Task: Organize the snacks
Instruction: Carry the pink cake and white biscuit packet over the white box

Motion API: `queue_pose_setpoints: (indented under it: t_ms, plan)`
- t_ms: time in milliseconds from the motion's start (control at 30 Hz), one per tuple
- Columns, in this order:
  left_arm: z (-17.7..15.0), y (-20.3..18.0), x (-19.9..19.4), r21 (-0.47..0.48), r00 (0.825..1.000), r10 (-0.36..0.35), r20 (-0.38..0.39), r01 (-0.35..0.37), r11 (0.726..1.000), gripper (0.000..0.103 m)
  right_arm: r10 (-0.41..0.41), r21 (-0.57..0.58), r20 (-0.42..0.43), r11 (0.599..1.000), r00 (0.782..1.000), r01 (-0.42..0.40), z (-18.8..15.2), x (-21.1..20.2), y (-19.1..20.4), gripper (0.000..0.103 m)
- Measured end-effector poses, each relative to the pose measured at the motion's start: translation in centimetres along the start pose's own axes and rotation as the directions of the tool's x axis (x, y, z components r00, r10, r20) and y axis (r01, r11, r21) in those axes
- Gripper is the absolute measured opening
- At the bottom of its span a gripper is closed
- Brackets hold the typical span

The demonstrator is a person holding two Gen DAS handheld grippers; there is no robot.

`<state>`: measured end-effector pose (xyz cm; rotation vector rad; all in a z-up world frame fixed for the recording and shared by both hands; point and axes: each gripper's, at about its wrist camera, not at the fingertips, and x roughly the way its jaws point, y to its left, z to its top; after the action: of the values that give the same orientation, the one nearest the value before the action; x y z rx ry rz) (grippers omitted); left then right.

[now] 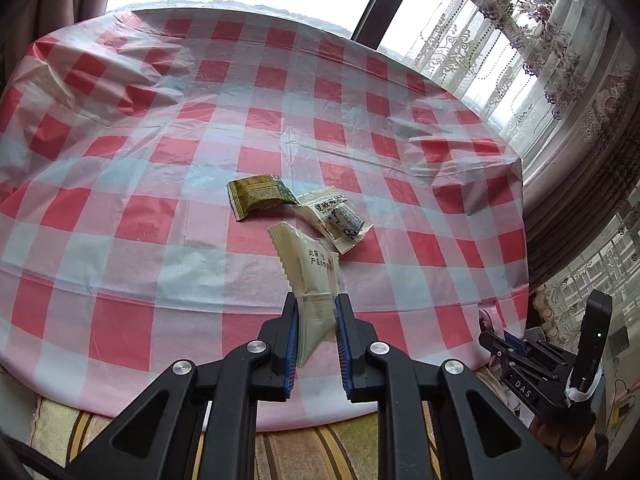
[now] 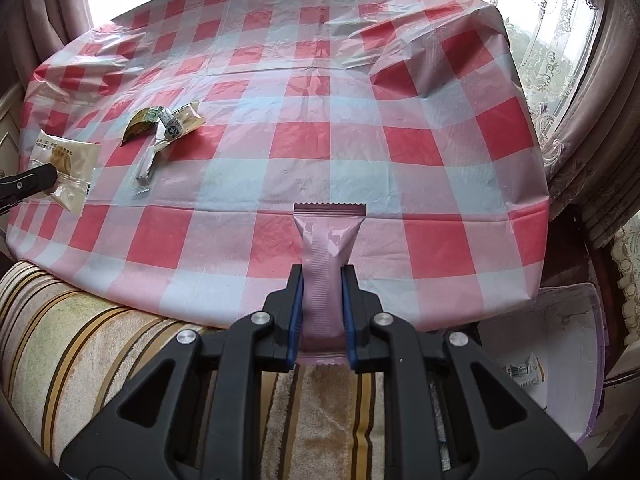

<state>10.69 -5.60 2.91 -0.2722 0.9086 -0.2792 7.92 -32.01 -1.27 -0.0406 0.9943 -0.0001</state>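
In the left wrist view my left gripper (image 1: 316,304) is shut on a cream snack packet (image 1: 310,268), held up over the checked tablecloth (image 1: 120,160). Just beyond it lie a green packet (image 1: 258,196) and a white printed packet (image 1: 336,220). In the right wrist view my right gripper (image 2: 323,276) is shut on a pink packet (image 2: 328,240) above the table's near edge. Far left there, the left gripper (image 2: 32,182) shows with the cream packet (image 2: 66,164). Beside it lie the green packet (image 2: 140,124), the white packet (image 2: 180,120) and a silver stick packet (image 2: 147,166).
A striped cushion (image 2: 80,340) runs along the near side of the table. A clear plastic bin (image 2: 576,320) stands low at the right beside the table, with a small packet (image 2: 522,372) inside. Curtains (image 1: 540,60) and a window lie beyond the far edge.
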Motion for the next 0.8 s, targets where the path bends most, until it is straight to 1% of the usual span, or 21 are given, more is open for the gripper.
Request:
queue_pose_setpoints:
  t_ms: [133, 233, 333, 467, 633, 700, 800]
  plan:
    - [-0.6, -2.6, -0.2, 0.043, 0.999, -0.045, -0.011, 0.045, 0.998, 0.018, -0.012, 0.034, 0.012, 0.999, 1.0, 0.012, -1.5, -1.6, -1.5, 0.021]
    - [-1.1, -4.6, 0.0, 0.074, 0.996, -0.079, -0.032, 0.081, 0.994, 0.018, -0.027, 0.06, 0.02, 0.998, 0.999, 0.025, -2.7, -2.8, -3.0, 0.021]
    - [-1.7, -6.8, 0.3, 0.11, 0.993, -0.108, -0.054, 0.113, 0.988, 0.018, -0.044, 0.097, 0.017, 0.994, 0.999, 0.042, -4.0, -3.7, -5.1, 0.021]
    - [-2.5, -9.9, 0.6, 0.165, 0.987, -0.138, -0.08, 0.15, 0.975, 0.018, -0.088, 0.137, 0.013, 0.987, 0.996, 0.085, -5.7, -5.1, -8.2, 0.021]
    - [-3.8, -14.3, 0.8, 0.237, 0.975, -0.188, -0.121, 0.212, 0.948, 0.018, -0.143, 0.233, -0.023, 0.962, 0.989, 0.145, -9.0, -6.2, -12.5, 0.021]
    - [-4.5, -16.1, 1.2, 0.261, 0.966, -0.21, -0.148, 0.243, 0.934, 0.018, -0.165, 0.266, -0.042, 0.949, 0.985, 0.17, -10.3, -6.5, -14.2, 0.021]
    - [-5.7, -19.1, 1.6, 0.301, 0.949, -0.245, -0.196, 0.296, 0.907, 0.018, -0.196, 0.317, -0.068, 0.925, 0.978, 0.207, -12.1, -6.9, -16.7, 0.021]
